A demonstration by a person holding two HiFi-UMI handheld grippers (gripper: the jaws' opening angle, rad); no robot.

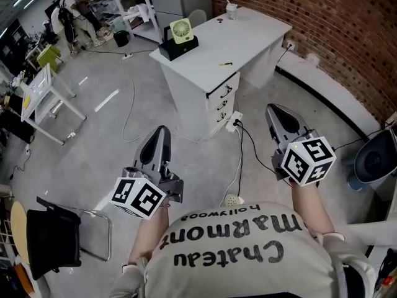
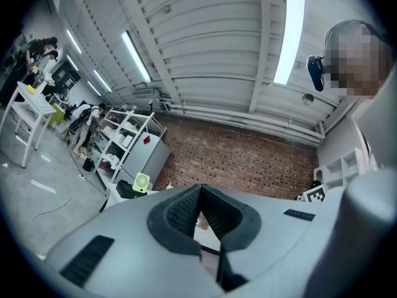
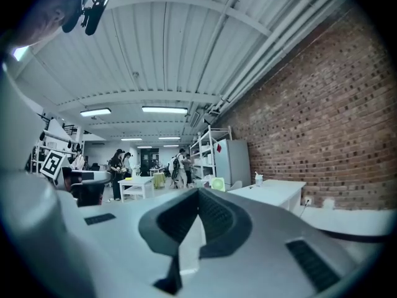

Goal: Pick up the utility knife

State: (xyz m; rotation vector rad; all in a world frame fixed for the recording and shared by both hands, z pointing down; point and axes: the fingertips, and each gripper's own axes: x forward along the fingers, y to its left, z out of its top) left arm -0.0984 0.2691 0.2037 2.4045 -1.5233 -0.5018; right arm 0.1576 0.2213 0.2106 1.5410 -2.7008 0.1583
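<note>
A small yellow and black object [image 1: 225,64], which may be the utility knife, lies on the white desk [image 1: 254,33] ahead of me. Both grippers are held out over the floor, well short of the desk. My left gripper [image 1: 162,131] is shut, its dark ribbed pads meeting at the tips with nothing between them; the left gripper view shows the same on the left gripper [image 2: 200,189]. My right gripper [image 1: 273,109] is also shut and empty, as the right gripper [image 3: 198,192] shows in its own view, where the desk [image 3: 276,192] stands far off at the right.
A green desk fan [image 1: 181,31] on a black box [image 1: 177,48] and a cup [image 1: 231,10] stand on the desk. A power strip with cables [image 1: 234,123] lies on the floor by the drawers [image 1: 222,98]. A black chair [image 1: 53,234] is at lower left and a grey bin [image 1: 375,160] at right.
</note>
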